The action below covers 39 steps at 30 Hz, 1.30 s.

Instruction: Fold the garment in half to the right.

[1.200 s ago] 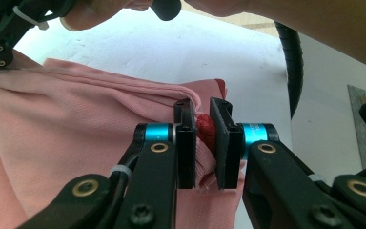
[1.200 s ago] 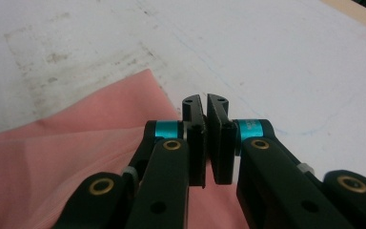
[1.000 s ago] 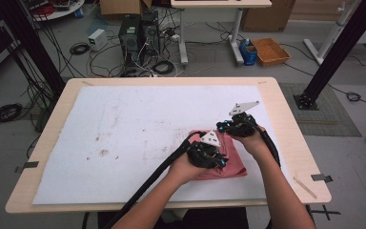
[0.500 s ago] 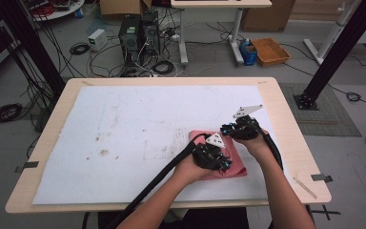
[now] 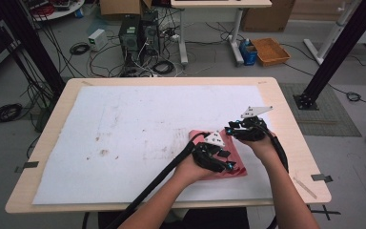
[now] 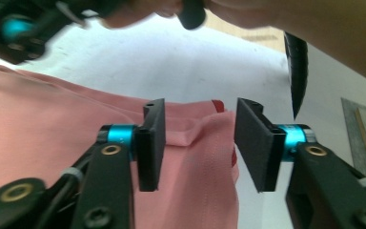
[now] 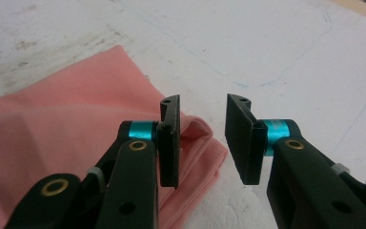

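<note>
Two grippers: I have both at the near right of the table (image 5: pixel 286 95), over a folded pink cloth (image 5: pixel 231 162).
Cloth, place: it lies flat on the white sheet (image 5: pixel 138 124) that covers the tabletop, toward my right near corner, half hidden in the high view by the hands.
Left gripper (image 6: pixel 198 143): jaws have just been opening; they stand partly apart with a corner of the cloth below and between them, pads not pressing on it.
Right gripper (image 7: pixel 202 138): jaws have just been opening too; a moderate gap, and the folded corner lies just beside the left pad, free of both.
Held: nothing, as far as I can see; the cloth rests on the sheet by itself.
Handling, my judgement: light, soft and limp, several layers thick at the fold; it will sag and unfold if I lift it by one layer, and it may drag on the sheet.
Where to take hold: I would pinch through all layers at a folded corner or hem, one gripper at each end of an edge, and lift evenly.
Risk: catching only the top layer.
</note>
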Tool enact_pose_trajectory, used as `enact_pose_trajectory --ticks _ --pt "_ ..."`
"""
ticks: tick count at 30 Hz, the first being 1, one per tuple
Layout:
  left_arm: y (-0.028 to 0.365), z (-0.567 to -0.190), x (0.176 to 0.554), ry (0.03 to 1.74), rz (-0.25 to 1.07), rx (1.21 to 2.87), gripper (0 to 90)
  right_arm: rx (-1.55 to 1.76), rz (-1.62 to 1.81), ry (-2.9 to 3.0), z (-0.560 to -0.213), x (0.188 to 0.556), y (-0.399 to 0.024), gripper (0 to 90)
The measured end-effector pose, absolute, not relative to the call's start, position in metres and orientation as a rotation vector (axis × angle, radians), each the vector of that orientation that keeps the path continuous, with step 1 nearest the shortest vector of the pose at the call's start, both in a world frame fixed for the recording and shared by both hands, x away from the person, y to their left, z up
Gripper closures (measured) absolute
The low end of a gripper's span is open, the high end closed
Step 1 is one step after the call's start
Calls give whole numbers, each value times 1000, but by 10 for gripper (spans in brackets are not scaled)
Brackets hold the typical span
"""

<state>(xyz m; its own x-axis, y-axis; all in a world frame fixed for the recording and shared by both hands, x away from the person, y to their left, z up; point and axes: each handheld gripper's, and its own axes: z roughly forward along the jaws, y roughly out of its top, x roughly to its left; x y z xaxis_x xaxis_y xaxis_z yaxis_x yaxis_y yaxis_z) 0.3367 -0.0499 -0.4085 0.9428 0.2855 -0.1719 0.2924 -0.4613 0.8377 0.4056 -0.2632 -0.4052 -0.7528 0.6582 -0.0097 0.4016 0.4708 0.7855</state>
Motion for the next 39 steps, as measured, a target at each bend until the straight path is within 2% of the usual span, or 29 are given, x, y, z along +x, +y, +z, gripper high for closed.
enact_pose_trajectory --ticks 4,9,16,19,31,39 --pt "-34 -402 338 441 49 2052 476 904 1169 2397 -404 398 -264 562" --pt "-6 -396 340 511 152 2029 406 926 1217 2400 -404 383 -267 494" --pt "47 -396 344 615 232 1999 371 840 1212 2441 -403 355 -258 492" --pt "71 -396 344 632 234 1996 321 828 1205 2460 -405 347 -254 492" --pt "159 -404 326 794 363 1913 300 816 1144 2506 -416 317 -254 532" --pt "190 -407 325 870 403 1873 300 900 1131 2512 -429 311 -265 537"
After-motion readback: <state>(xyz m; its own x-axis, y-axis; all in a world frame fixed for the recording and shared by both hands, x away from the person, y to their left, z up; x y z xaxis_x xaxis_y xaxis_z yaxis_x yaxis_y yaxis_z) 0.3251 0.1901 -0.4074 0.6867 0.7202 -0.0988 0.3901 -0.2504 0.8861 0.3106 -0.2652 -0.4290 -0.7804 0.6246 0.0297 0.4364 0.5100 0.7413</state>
